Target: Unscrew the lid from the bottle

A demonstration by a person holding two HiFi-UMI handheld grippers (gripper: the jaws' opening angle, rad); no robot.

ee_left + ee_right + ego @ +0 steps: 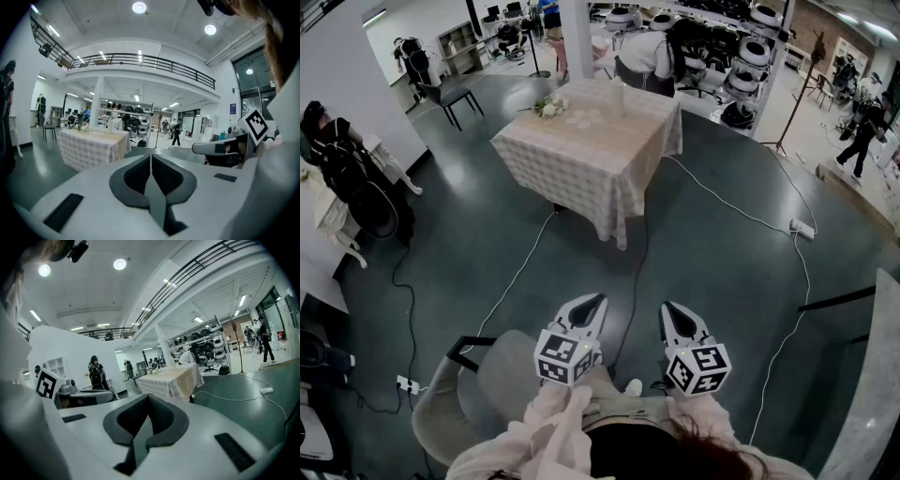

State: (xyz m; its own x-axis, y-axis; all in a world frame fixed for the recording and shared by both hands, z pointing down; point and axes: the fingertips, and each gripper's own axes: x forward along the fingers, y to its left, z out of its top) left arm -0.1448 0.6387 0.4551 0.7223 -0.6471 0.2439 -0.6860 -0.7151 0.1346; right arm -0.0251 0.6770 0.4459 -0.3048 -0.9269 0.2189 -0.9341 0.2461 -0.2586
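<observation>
While the only container in sight, a pale bottle [617,96], stands upright on the far half of the checked-cloth table [581,159], nothing shows what it holds, and it is too small here to tell whether its lid is on. It looks tall, slim and whitish all over, with a small bunch of white flowers [549,108] lying near it toward the table's left edge. Both tongs are well apart from it, held side by side low in front of the wearer: the left gripper [592,303] and the right gripper [671,310] each have their jaws pressed together with nothing between them. Between them and the table, cables [516,274] cross the grey-green floor, with a white power strip [802,229] off to the right and a grey chair [487,375] beside the wearer. A person [645,54] bends over just behind the table; another in black [333,150] is by the left wall
</observation>
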